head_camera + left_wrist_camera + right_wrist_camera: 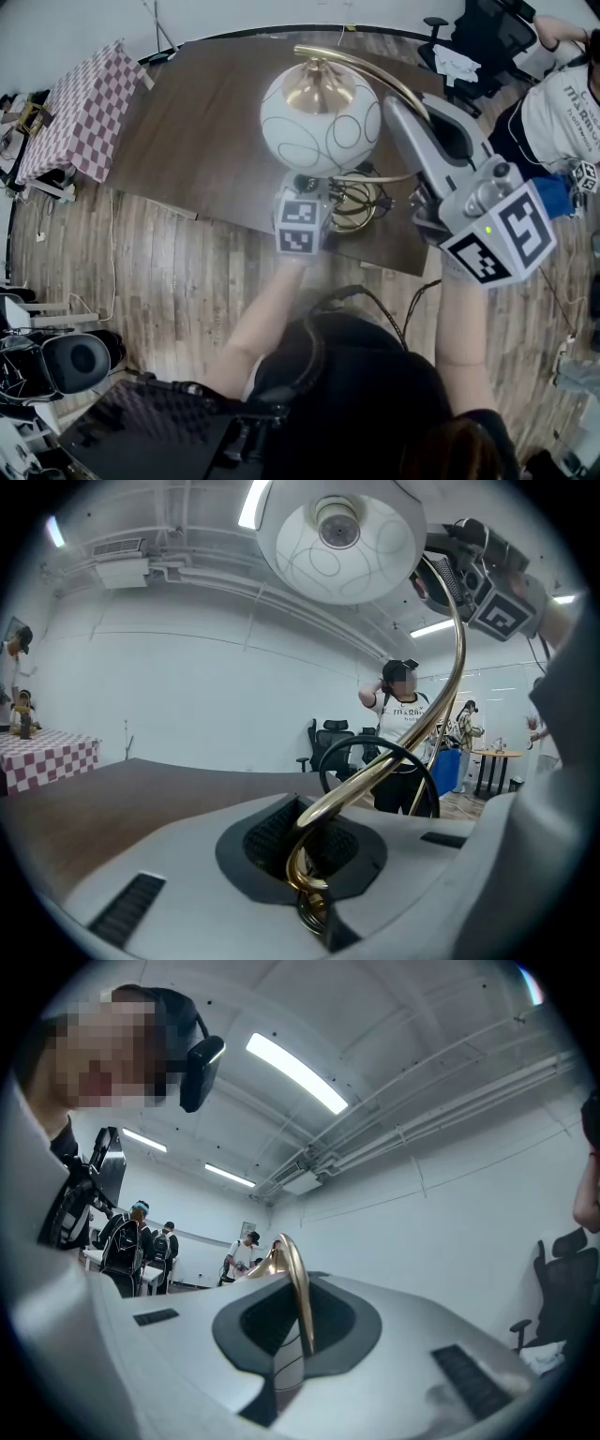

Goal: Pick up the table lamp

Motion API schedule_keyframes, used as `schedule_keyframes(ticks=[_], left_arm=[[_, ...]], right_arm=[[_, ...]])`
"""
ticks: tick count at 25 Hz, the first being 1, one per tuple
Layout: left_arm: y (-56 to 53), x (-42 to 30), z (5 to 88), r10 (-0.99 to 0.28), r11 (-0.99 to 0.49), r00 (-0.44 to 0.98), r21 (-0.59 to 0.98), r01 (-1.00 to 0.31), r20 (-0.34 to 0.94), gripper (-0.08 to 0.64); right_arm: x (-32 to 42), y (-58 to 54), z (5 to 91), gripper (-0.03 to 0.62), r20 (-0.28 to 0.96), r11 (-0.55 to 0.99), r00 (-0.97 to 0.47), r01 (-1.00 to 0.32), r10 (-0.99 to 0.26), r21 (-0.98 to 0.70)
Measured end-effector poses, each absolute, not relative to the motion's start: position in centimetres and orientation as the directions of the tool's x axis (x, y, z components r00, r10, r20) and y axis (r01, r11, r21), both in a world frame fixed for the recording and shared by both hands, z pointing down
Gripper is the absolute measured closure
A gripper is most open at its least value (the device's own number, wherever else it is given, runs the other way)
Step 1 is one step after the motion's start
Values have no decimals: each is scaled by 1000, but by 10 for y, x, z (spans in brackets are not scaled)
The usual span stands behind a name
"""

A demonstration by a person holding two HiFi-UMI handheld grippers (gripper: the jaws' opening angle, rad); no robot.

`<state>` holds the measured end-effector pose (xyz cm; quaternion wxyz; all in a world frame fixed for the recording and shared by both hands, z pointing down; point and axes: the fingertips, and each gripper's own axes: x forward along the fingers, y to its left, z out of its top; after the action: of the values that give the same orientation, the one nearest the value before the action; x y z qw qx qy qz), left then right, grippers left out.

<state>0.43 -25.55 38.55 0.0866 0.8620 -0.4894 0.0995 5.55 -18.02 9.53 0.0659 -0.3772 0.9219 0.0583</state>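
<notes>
Item: table lamp (321, 114); white globe shade (339, 538), brass arched stem (375, 73), base (358, 204) at near edge of dark desk (197, 131); long axis upright.
Left claw (305, 860): clamped on stem low, beside base, beneath globe shade.
Right claw (298, 1330): clamped on arch crest, right of globe shade.
Judgement: grips stacked along axis; lift goes straight up.

The table lamp (321, 117), a white globe shade traced with thin circles on an arched brass stem (370, 73), is seen upright at the near edge of the dark desk (197, 131). The stem is clamped low by the left tongs (302, 846) and on the arch by the right tongs (295, 1326).
</notes>
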Motion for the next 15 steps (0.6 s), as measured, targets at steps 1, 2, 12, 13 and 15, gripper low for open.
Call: schedule_keyframes(ticks=[1,2,12,13,15], left_arm=[[-255,4,386,-826,-506,501,53,-861,257,560],[-255,4,386,-826,-506,501,53,-861,258,560],[-252,4,391,-822,-511,504,49,-858,266,560],[-251,4,392,-821,-511,505,50,-858,266,560],[-249,5,394,-819,-513,507,53,-857,268,560]], right_arm=[[56,-180,95,592,-165,708,-706,-704,-688,57],[55,-180,96,592,-164,708,-706,-704,-689,57],[57,-177,101,592,-163,700,-697,-713,-699,48],[57,-176,102,592,-162,699,-696,-713,-699,48],[57,-175,105,591,-159,697,-694,-715,-702,46]])
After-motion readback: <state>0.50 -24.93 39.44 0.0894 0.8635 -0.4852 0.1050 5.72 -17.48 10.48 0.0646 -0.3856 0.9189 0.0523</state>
